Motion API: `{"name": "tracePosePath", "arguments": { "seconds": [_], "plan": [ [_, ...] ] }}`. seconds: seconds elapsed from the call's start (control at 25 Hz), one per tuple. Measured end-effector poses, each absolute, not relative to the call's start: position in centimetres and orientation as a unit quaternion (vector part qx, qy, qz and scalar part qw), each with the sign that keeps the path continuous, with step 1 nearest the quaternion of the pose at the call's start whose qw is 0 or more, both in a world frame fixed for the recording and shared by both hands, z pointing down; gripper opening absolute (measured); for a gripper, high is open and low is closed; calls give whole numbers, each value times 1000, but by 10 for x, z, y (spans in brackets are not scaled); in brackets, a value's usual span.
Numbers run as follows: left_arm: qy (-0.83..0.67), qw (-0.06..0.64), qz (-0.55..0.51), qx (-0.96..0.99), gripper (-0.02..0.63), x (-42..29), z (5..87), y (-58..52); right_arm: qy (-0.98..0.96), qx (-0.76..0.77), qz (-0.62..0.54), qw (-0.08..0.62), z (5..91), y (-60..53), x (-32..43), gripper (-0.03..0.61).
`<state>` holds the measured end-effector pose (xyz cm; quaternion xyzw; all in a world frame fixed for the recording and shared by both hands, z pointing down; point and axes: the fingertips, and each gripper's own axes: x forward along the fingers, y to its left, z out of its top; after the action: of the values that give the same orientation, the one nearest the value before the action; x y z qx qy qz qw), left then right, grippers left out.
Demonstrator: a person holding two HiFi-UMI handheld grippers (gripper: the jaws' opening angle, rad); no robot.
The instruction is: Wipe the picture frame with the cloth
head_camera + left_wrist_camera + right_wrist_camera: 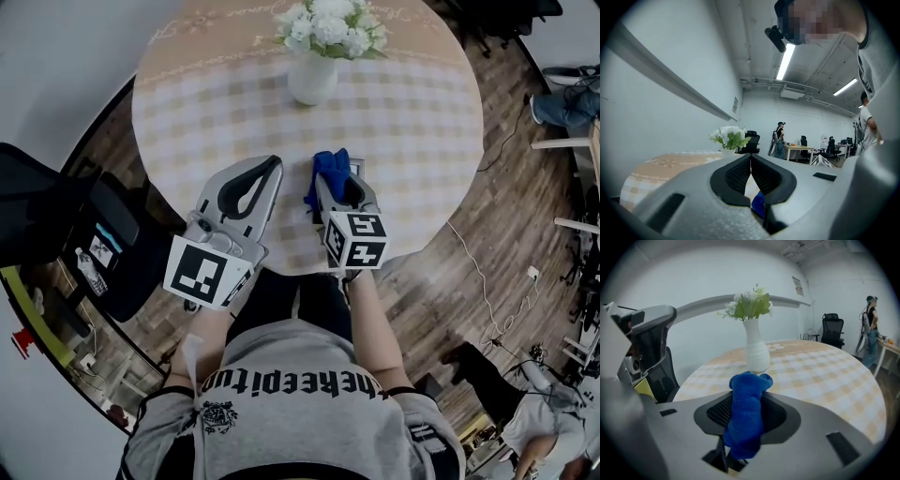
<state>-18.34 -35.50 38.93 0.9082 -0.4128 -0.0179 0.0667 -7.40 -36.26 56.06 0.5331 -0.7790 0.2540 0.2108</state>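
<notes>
Right tongs (pixel 747 397) clamp blue cloth (pixel 745 420), its lower end hidden; left tongs (pixel 751 158) clenched empty

The vase (pixel 312 77) stands far on the counter (pixel 422 122); over its near edge, the left tongs (pixel 271 163) sit left of the right tongs (pixel 339 174), which hold the cloth (pixel 328 167).
</notes>
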Motion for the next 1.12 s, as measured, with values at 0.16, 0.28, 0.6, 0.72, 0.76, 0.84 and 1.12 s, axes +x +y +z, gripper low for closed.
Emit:
{"name": "tracePosePath", "arguments": {
  "seconds": [0.16,0.28,0.6,0.72,0.76,0.84,1.12],
  "plan": [
    [-424,74,-16,902,15,-195,395,-357,-762,535,270,248,582,-370,-76,158],
    [-430,77,-15,899,17,-201,398,-358,-748,533,272,288,600,-371,-77,158],
    [-435,77,-16,897,15,-204,398,-358,-725,533,257,353,616,-371,-64,152],
    [-430,75,-18,900,15,-200,396,-357,-715,542,259,359,618,-370,-47,152],
    [-428,75,-18,900,15,-199,395,-357,-713,544,260,358,618,-370,-43,152],
    [-425,74,-18,902,17,-196,394,-356,-709,548,262,358,618,-369,-37,152],
    [-420,71,-19,905,17,-190,392,-355,-687,574,265,358,614,-367,-3,152]
  ]
}}
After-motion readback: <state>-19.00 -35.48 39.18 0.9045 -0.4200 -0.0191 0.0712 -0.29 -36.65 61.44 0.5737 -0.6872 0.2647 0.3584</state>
